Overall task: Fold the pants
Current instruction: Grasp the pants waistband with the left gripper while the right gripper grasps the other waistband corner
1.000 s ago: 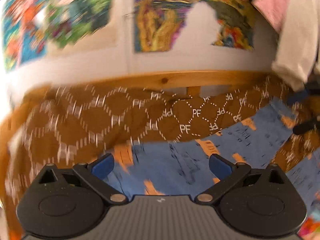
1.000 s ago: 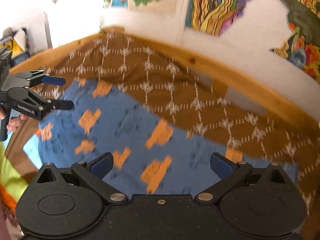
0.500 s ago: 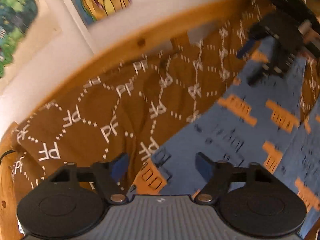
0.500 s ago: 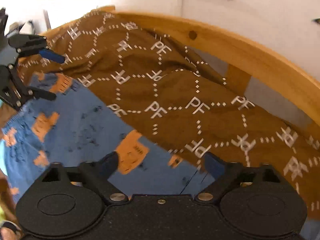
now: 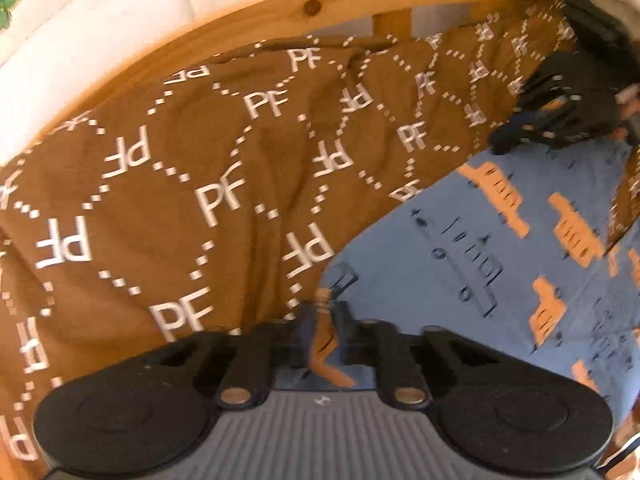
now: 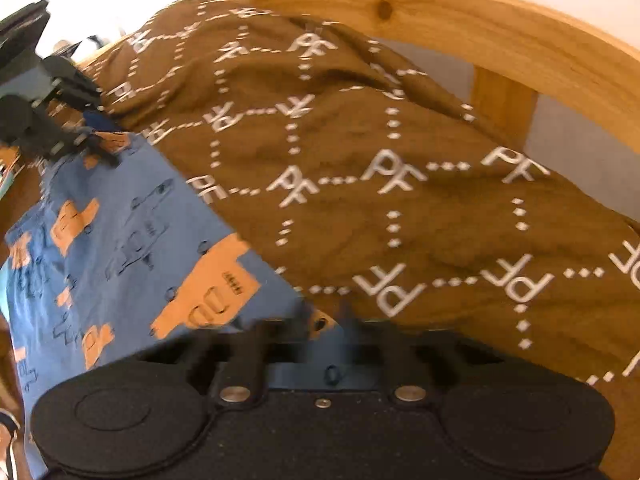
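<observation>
Blue pants (image 5: 480, 248) printed with orange trucks lie spread on a brown blanket. In the left wrist view my left gripper (image 5: 323, 312) points down at the near corner of the pants, its jaws closing with the cloth pinched between the pads. My right gripper (image 5: 506, 140) shows far right at the other corner. In the right wrist view my right gripper (image 6: 326, 316) has its jaws closing on the edge of the pants (image 6: 132, 232), with a fold of cloth between the pads. The left gripper (image 6: 94, 140) sits at the far left corner there.
The brown blanket (image 5: 180, 200) with white PF lettering covers the bed and is wrinkled toward the back. A curved wooden bed rail (image 6: 520, 32) runs behind it, against a white wall. Colourful cloth peeks out at the left edge of the right wrist view.
Both grippers came down from above the bed to the far edge of the pants and went from wide open to shut on the cloth. The wall posters have left both views.
</observation>
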{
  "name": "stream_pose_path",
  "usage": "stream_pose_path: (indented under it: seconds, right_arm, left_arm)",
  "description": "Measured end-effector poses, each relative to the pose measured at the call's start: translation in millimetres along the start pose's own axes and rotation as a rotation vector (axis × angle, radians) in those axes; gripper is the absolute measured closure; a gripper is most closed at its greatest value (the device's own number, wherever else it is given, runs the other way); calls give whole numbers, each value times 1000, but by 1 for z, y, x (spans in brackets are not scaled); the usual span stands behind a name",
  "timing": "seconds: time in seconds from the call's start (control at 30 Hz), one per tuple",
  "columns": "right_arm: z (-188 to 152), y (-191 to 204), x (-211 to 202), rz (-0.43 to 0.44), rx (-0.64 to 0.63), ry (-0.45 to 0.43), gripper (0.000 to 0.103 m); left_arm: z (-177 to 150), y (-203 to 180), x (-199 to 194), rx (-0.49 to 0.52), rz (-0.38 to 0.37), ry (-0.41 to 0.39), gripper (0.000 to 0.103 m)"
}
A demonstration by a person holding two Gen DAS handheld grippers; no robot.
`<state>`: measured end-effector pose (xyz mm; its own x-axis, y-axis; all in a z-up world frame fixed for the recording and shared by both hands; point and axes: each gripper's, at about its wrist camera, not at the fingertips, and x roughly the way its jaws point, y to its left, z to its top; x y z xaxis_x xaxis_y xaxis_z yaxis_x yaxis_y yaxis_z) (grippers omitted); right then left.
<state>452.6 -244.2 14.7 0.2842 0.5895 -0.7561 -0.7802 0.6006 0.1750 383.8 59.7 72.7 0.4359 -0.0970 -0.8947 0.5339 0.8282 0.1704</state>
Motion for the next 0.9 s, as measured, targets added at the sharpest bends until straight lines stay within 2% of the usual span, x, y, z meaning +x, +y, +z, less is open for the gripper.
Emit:
stream_pose_path:
  seconds: [0.03,0.17,0.27,0.33,0.5,0.6,0.7,0.77,0.8,0.83,0.87,0.9]
  right_arm:
    - [-3,6,-1,5,-28,-3,96]
    - [-14,23,-10,-24,-74,-64,101]
    - [-17,26,-19,-116,-42,-130,102]
    - [-14,26,-26,-147,-29,-189,102]
    - [9,24,-40,-280,-51,-312,102]
    - [29,12,-32,-320,-38,-319,102]
    - [37,2,-4,-337,-28,-266,102]
    - [34,-1,12,-348,-33,-226,101]
    - [30,0,14,-349,-30,-228,101]
    - [27,-1,12,-342,-23,-238,99]
    - [26,-3,9,-324,-14,-244,92]
    - [25,-7,5,-303,0,-250,86]
  left_arm:
    - [-1,-1,-3,-1,10,-4,102]
    - [0,-9,-20,1,68,-76,102]
    - [2,-15,-33,-7,134,-128,102]
    - [6,-18,-42,-16,183,-160,102]
    - [24,-9,-50,-76,257,-214,102]
    - [31,-2,-32,-93,289,-188,102]
    - [33,9,-11,-119,276,-163,102]
    - [31,18,-7,-149,236,-158,96]
    - [30,22,-9,-162,215,-156,89]
    - [28,28,-12,-177,197,-160,77]
    - [26,32,-17,-184,183,-164,68]
    - [23,35,-23,-184,176,-174,53]
